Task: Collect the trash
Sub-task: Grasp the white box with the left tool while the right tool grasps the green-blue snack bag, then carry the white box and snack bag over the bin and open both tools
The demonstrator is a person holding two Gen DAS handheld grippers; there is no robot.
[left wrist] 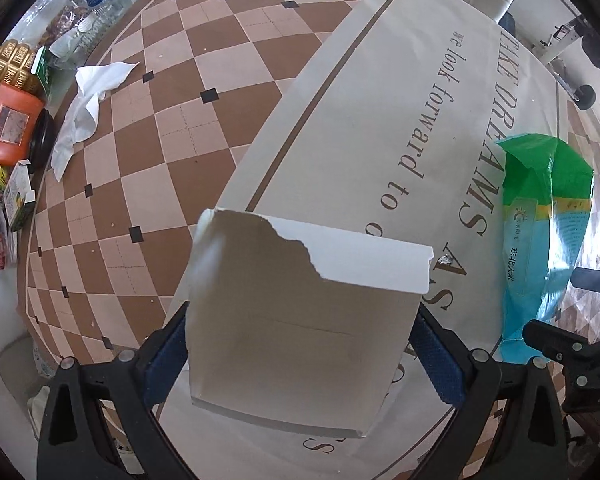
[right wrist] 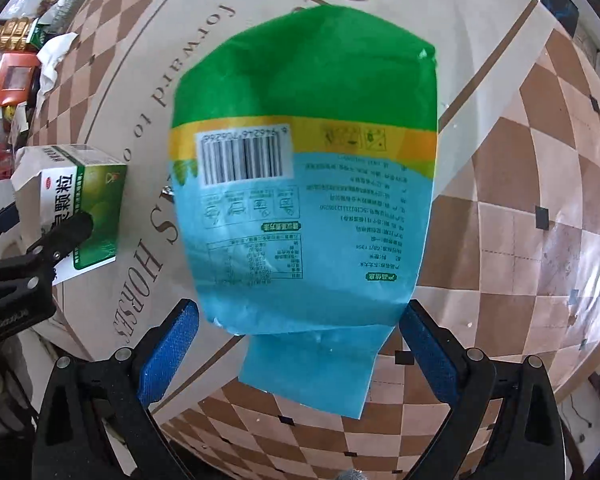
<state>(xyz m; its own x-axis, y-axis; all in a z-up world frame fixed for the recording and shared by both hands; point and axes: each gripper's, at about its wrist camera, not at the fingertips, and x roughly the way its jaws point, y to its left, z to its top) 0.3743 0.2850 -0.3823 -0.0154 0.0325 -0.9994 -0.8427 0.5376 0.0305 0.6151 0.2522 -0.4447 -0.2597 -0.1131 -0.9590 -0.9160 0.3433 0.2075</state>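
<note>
Left hand-held gripper clamped; right hand-held gripper clamped

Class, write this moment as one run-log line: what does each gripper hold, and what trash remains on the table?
left gripper: shut on torn box | right gripper: shut on rice bag | remaining: crumpled tissue on table

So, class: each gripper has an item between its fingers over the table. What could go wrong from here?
1. The torn white cardboard box sits between the left gripper fingers; squeezing could crush it.
2. The green and blue plastic bag hangs limp in the right gripper and might slip.
</note>
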